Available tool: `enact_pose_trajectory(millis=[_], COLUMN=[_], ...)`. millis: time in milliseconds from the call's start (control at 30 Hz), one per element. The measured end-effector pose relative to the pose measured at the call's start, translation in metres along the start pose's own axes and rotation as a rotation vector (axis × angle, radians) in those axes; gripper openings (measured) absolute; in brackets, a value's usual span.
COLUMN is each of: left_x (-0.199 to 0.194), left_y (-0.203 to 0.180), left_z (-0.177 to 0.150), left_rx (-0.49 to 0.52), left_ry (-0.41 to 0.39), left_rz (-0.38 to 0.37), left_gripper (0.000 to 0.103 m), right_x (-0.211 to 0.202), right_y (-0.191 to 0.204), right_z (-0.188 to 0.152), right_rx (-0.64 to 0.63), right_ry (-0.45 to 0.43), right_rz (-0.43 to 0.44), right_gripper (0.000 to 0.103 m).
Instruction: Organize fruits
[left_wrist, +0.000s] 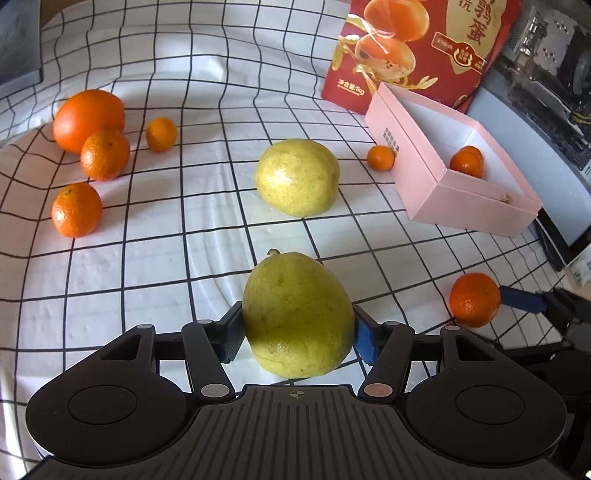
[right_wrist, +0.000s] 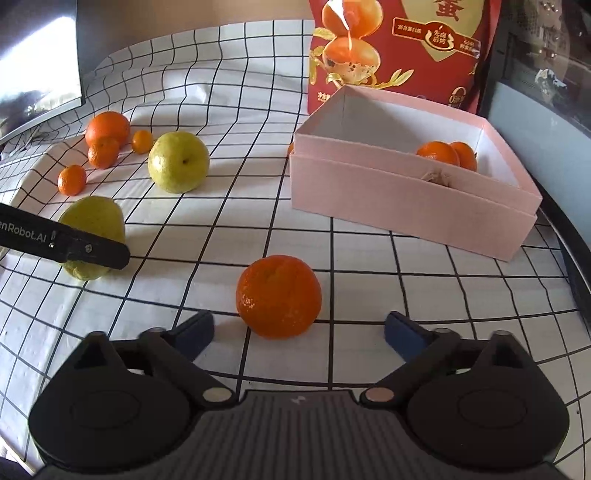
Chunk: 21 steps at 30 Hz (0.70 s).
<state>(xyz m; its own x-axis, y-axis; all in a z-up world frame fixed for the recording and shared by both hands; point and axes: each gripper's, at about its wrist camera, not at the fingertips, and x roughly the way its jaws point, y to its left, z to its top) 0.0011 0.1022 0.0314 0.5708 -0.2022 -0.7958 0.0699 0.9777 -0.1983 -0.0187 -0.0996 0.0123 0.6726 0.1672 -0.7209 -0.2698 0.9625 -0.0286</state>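
My left gripper (left_wrist: 297, 332) is shut on a yellow-green pear (left_wrist: 297, 314), its pads pressed against both sides low over the checked cloth. In the right wrist view that pear (right_wrist: 92, 218) shows at the left behind one black finger (right_wrist: 85, 251) of the left gripper. My right gripper (right_wrist: 299, 330) stands open, its blue pads apart from the tangerine (right_wrist: 279, 295) that lies on the cloth just ahead of and between the fingertips. The same tangerine (left_wrist: 474, 299) appears at the right of the left wrist view. A second pear (left_wrist: 297, 177) lies further out.
An open pink box (right_wrist: 406, 206) at the right holds two tangerines (right_wrist: 447, 155). A red carton (left_wrist: 417, 48) stands behind it. A large orange (left_wrist: 88, 118) and several tangerines lie at the far left, and a small one (left_wrist: 380, 157) beside the box. A monitor (right_wrist: 37, 66) stands at the back left.
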Motion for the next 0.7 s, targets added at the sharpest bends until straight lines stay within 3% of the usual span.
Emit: enact_pose_trajectory(millis=[267,400,700], left_x=[-0.005,-0.01,-0.012], left_y=[0.0,-0.005,-0.046], left_z=[-0.006,-0.012,-0.019], left_rx=[-0.001,0.008,0.1], left_ry=[-0.004,0.002,0.023], left_rz=[0.001,-0.017,-0.117], left_gripper=[0.064,0.064,0.064], right_x=[0.002,-0.002,-0.019], right_y=[0.008,0.009,-0.027], right_z=[0.016,0.015,0.011], right_rx=[-0.05,-0.077,-0.003], right_ry=[0.009,0.011,0.001], right_rz=[0.034,0.015,-0.031], right_gripper=[0.046,0.045,0.045])
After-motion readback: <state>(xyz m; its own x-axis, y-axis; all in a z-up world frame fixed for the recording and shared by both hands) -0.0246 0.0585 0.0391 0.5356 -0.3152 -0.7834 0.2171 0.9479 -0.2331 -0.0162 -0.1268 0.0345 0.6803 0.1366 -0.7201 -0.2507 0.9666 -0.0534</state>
